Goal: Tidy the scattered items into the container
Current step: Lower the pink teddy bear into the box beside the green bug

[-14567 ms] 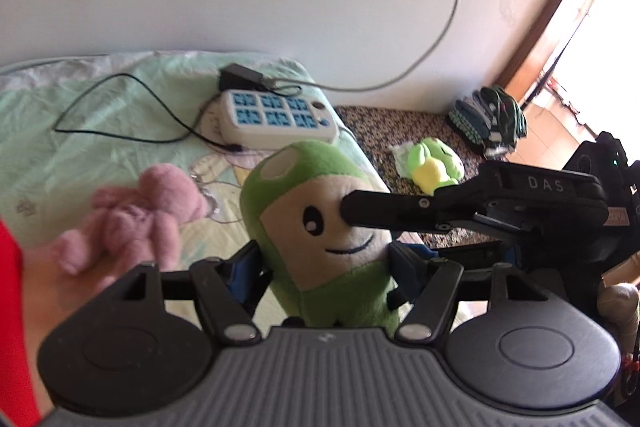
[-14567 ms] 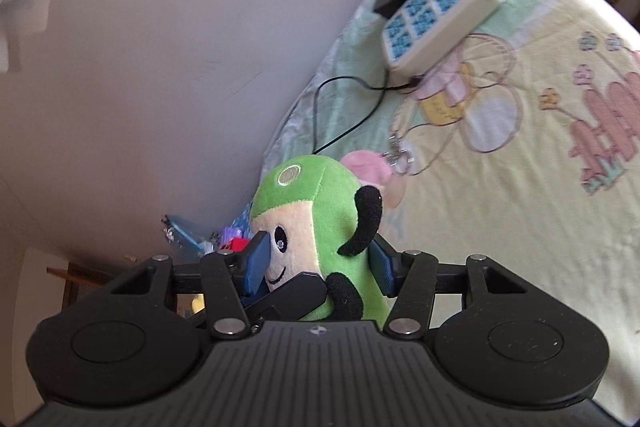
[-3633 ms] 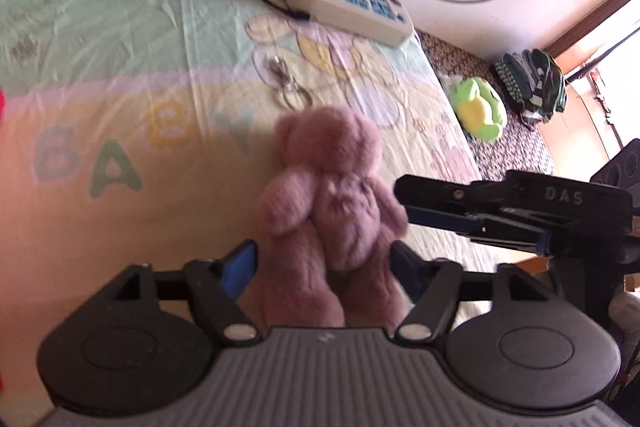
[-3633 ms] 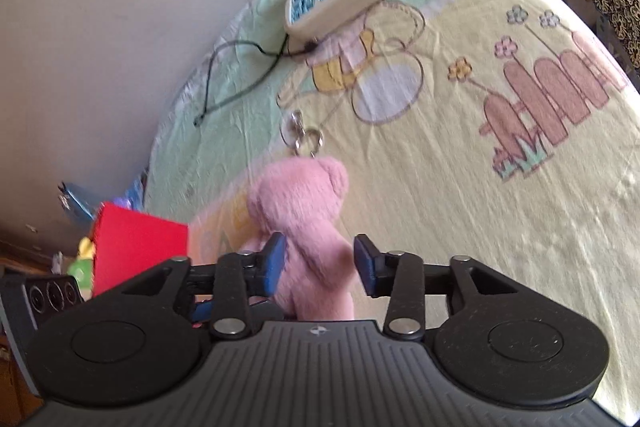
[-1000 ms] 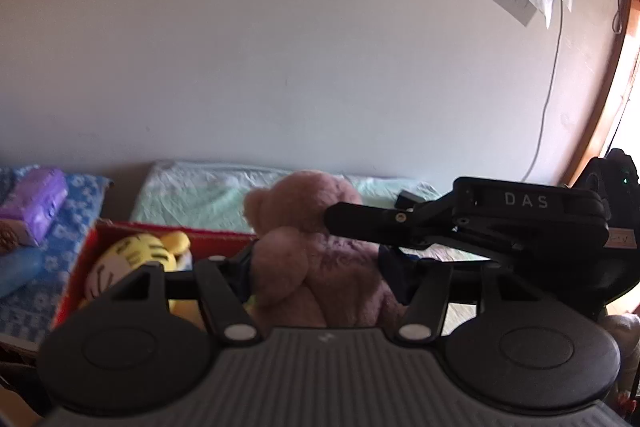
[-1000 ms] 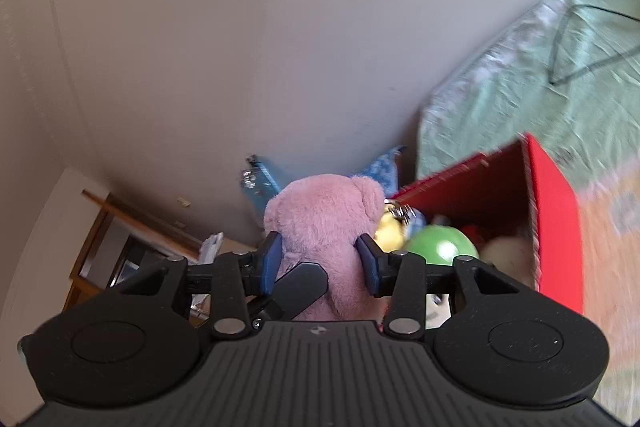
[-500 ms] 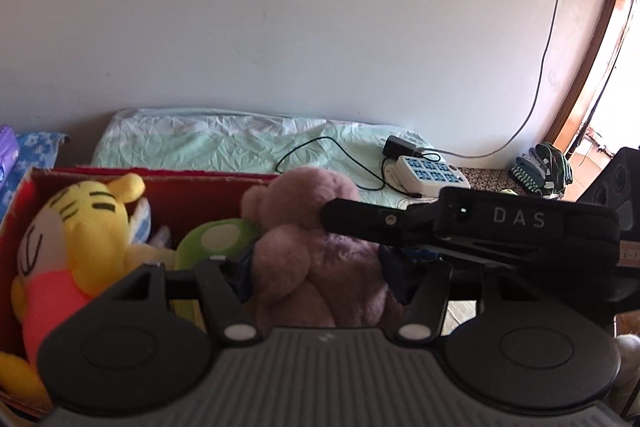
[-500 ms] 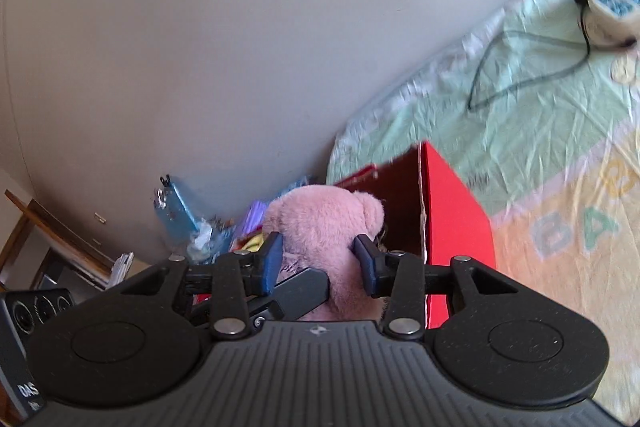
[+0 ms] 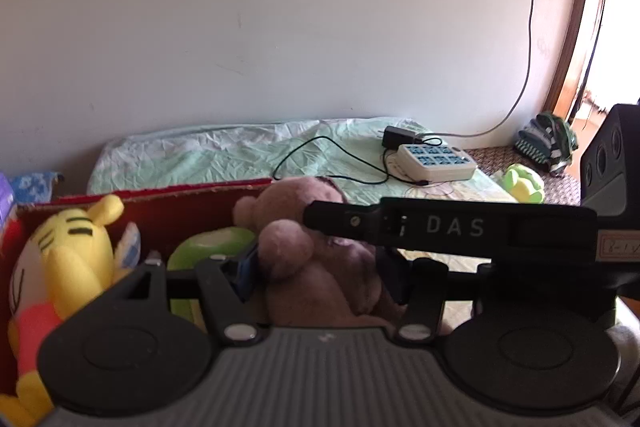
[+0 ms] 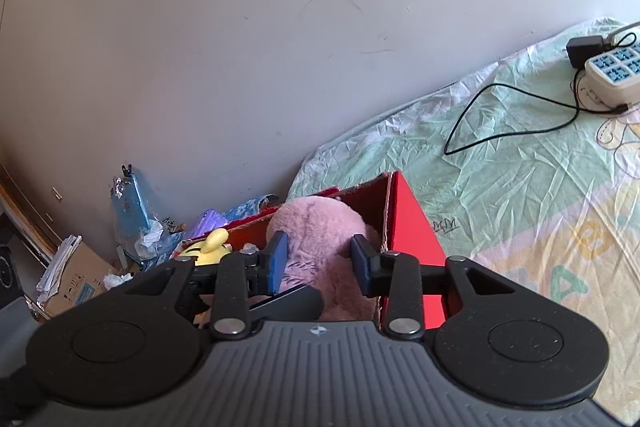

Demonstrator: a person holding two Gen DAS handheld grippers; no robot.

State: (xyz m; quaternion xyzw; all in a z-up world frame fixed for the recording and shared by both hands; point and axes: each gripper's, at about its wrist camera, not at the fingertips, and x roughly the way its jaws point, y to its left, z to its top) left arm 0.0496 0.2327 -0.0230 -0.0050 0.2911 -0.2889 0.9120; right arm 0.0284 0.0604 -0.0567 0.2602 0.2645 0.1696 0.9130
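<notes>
At the red box (image 10: pixel 412 227) on the bed, both grippers clamp one pink teddy bear (image 10: pixel 320 231) just inside the container's right-hand wall. In the right wrist view that cardboard wall stands at 1 o'clock of the bear, its torn top edge almost touching the plush; beyond it, toward 2 o'clock, the crumpled bedsheet (image 10: pixel 520 187) lies open as far as the power strip (image 10: pixel 612 75) and its black cable (image 10: pixel 512 115). The right gripper (image 10: pixel 318 261) has its blue pads pressed into the bear's sides, jaws shut on the toy, tilted downward over the box. In the left wrist view the left gripper (image 9: pixel 320 273) likewise pinches the bear (image 9: pixel 316 267) between its pads, with the right gripper's dark body (image 9: pixel 452 227) crossing from 3 o'clock against the toy's head. At 9 o'clock a yellow tiger plush (image 9: pixel 68 259) fills the box's left end, and a green plush (image 9: pixel 208 247) sits between it and the bear. The box's far rim (image 9: pixel 160 193) runs at 10 o'clock, the wall (image 9: pixel 280 27) rising behind.
</notes>
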